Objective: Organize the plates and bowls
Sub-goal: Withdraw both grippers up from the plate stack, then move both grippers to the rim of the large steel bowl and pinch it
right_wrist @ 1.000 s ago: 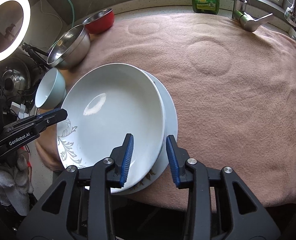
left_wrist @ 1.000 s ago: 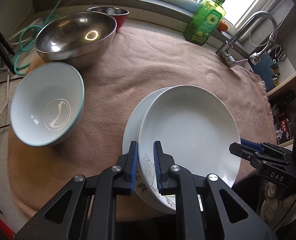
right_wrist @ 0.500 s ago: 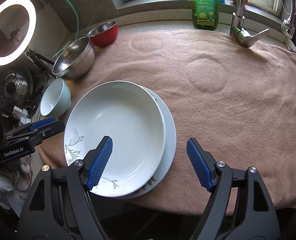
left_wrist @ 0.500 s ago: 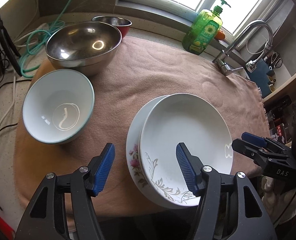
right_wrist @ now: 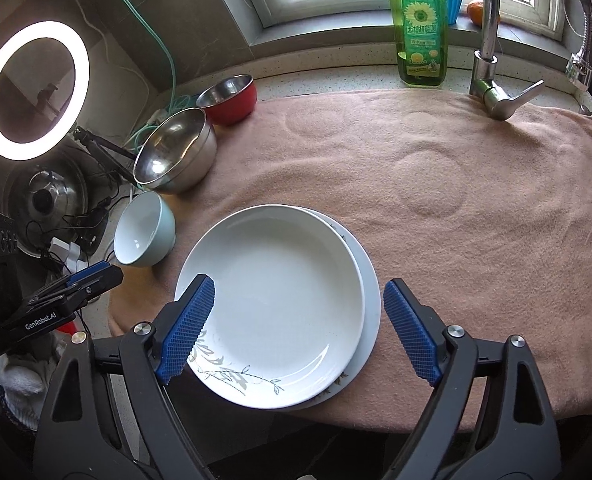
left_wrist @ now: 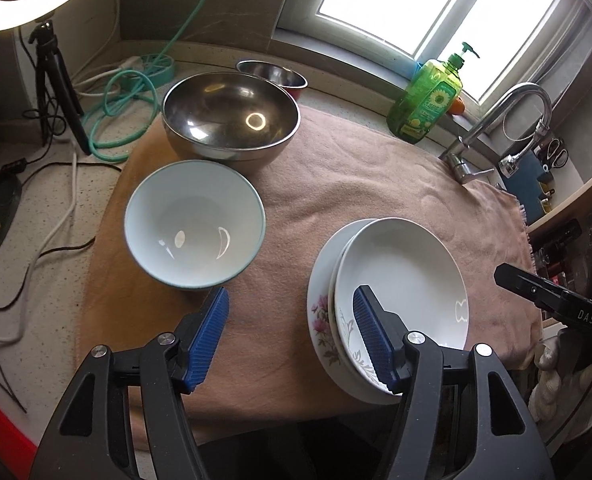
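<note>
A white deep plate (left_wrist: 403, 276) (right_wrist: 272, 280) with a grey leaf pattern lies on a floral plate (left_wrist: 319, 320) (right_wrist: 369, 280) at the towel's near edge. My left gripper (left_wrist: 292, 300) hangs open above the towel, between the plates and a pale blue bowl (left_wrist: 194, 224) (right_wrist: 144, 232), holding nothing. My right gripper (right_wrist: 299, 286) is over the plates' near rim. Its jaws are opening and stand clear on both sides of the stack, with no pad touching it. Behind the blue bowl stand a large steel bowl (left_wrist: 230, 116) (right_wrist: 174, 150) and a small red bowl (left_wrist: 272, 74) (right_wrist: 228, 98).
A pink towel (right_wrist: 435, 208) covers the counter. A green soap bottle (left_wrist: 427, 96) (right_wrist: 421, 32) and a faucet (left_wrist: 491, 132) (right_wrist: 491, 52) stand at the back right. On the left are a ring light (right_wrist: 34, 90), a green hose (left_wrist: 136, 92) and cables.
Both grippers let go of the top plate and opened wide. Both rose and drew back from the stack, and the left one shifted left toward the blue bowl.
</note>
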### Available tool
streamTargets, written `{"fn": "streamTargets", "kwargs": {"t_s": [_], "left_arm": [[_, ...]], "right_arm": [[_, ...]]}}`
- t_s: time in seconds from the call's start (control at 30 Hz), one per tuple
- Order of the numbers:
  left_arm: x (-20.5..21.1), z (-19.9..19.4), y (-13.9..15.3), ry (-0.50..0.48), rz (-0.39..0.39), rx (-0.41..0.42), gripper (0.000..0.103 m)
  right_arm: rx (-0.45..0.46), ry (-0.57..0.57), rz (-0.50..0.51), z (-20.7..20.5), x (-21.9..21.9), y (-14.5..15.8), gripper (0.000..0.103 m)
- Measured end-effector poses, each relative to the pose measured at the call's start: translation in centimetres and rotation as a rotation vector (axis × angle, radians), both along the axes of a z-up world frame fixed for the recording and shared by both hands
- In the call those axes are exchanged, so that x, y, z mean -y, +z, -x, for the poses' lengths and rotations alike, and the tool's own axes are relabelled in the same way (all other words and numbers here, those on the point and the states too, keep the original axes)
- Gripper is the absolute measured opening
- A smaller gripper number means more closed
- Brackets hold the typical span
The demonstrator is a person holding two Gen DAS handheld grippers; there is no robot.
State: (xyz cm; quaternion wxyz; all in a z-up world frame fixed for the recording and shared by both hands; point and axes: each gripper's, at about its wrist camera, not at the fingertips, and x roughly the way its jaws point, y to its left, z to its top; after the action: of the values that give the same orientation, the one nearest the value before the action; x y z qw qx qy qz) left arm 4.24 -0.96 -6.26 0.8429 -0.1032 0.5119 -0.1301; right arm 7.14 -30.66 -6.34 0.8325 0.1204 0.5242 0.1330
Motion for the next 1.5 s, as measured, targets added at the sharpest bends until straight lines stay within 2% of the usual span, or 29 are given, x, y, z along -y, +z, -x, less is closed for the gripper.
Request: {"fn": "streamTargets", "kwargs": {"t_s": [0.23,0.33,0.4,0.5,0.6,0.9,1.07,1.17,1.33,1.5], "left_arm": [[-2.1,-1.5,1.1,0.079,0.006,0.012,0.064],[-2.9,-2.5,1.3,0.124,0.007,0.016,0.064],[-3.6,-3.3,1.2,0.148,0.042,0.007,0.064],[-4.1,-4.2,1.2,0.189,0.018,0.015,0.064],[-4.5,-4.9,1.4,0.216,0.031,0.016,0.064],[-5.9,-9.0,1.8,0.196,0.011,0.012,0.064],[-7.7,-12.3,0.4,0.173,0.049,-0.030,0.064],[-8.1,-14.1,-0.3,0.146,0.022,-0.037,0.064],[-9.0,-16.0,-1.4,0.117,0.072,-0.080,0.064],[-9.7,-17.5,-2.0,0.089,0.065,-0.098,0.064]], "right_arm": [[0.025,0.070,-0.028,-3.2,-1.3,1.8,0.089],[0.018,0.103,-0.049,-5.1,-1.9,1.9,0.089],[0.017,0.120,-0.057,-6.2,-2.2,1.8,0.089],[0.019,0.144,-0.075,-7.4,-2.7,1.9,0.089],[0.012,0.166,-0.093,-8.5,-3.2,2.0,0.089],[-0.011,0.156,-0.111,-11.9,-5.4,2.0,0.089],[-0.039,0.096,-0.131,-14.0,-6.8,0.8,0.089],[-0.072,0.068,-0.148,-15.0,-7.7,-0.1,0.089],[-0.106,0.055,-0.158,-16.6,-9.5,-1.2,0.089],[-0.132,0.059,-0.155,-18.2,-11.3,-2.1,0.089]]}}
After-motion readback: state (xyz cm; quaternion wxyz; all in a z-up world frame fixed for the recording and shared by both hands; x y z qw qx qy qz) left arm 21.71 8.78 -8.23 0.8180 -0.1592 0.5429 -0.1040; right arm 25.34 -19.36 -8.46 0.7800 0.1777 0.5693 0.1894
